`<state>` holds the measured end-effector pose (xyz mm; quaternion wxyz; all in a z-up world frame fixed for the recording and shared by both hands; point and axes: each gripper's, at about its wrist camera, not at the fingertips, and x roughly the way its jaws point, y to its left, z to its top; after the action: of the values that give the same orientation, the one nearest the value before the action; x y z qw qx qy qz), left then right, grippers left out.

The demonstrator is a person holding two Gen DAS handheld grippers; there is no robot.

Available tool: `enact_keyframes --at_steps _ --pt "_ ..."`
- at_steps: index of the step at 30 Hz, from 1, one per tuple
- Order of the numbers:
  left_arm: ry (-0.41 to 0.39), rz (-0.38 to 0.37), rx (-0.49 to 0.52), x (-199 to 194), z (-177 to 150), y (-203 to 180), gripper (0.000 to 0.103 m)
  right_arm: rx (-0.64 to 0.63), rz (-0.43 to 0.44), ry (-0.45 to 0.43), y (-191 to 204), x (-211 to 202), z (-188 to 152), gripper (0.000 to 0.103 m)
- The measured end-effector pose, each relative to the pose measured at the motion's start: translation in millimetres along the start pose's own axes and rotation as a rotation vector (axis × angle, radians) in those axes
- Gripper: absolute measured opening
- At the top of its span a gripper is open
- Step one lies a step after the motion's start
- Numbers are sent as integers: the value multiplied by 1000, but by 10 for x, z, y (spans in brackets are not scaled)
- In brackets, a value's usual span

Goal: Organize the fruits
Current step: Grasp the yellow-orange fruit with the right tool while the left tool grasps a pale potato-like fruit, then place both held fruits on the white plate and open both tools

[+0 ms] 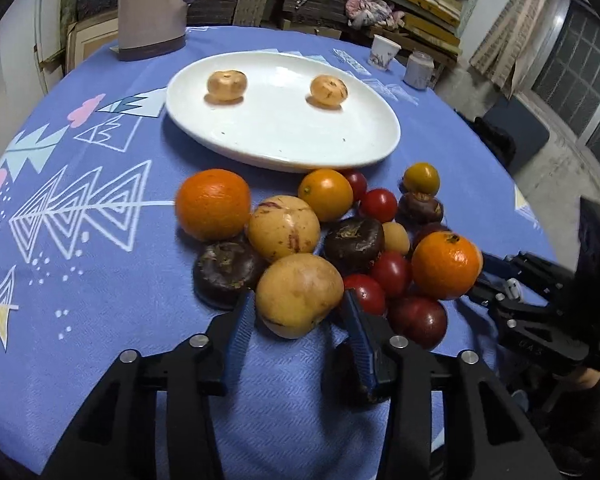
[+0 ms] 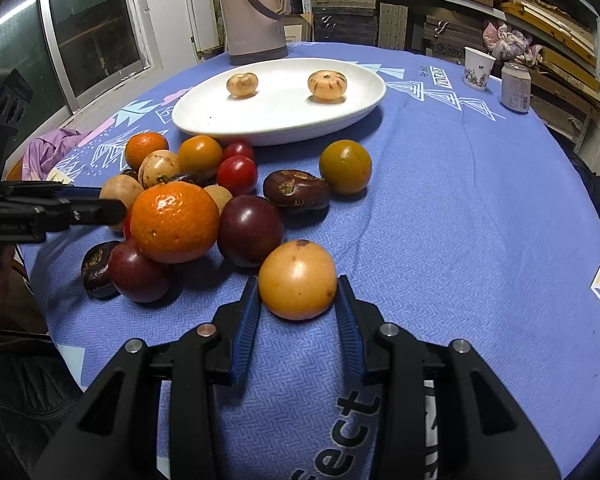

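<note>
Yellow fruit (image 2: 297, 280) between right fingers (image 2: 247, 320)

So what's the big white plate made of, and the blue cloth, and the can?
Plate: probably glazed ceramic, since it is smooth, glossy white and has a thick rim; it could also be melamine. Cloth: woven fabric, matte, with a visible zigzag weave, soft creases and printed shapes. Can: likely thin metal, with a shiny rim on top and a pale printed side.
</note>
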<state>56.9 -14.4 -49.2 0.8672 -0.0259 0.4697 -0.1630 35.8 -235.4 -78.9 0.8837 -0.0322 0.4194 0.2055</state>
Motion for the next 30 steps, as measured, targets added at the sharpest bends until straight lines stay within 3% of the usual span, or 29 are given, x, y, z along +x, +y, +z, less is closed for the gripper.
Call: enact_keyframes --at_steps 11,21,30 --pt "-20 9 49 -56 -17 -45 43 19 0 -18 -18 -56 14 37" --pt "-100 3 45 -382 10 22 43 13 -8 -82 -54 -374 112 37" --pt "-165 63 90 -490 517 121 43 -49 12 -180 -64 -673 664 37"
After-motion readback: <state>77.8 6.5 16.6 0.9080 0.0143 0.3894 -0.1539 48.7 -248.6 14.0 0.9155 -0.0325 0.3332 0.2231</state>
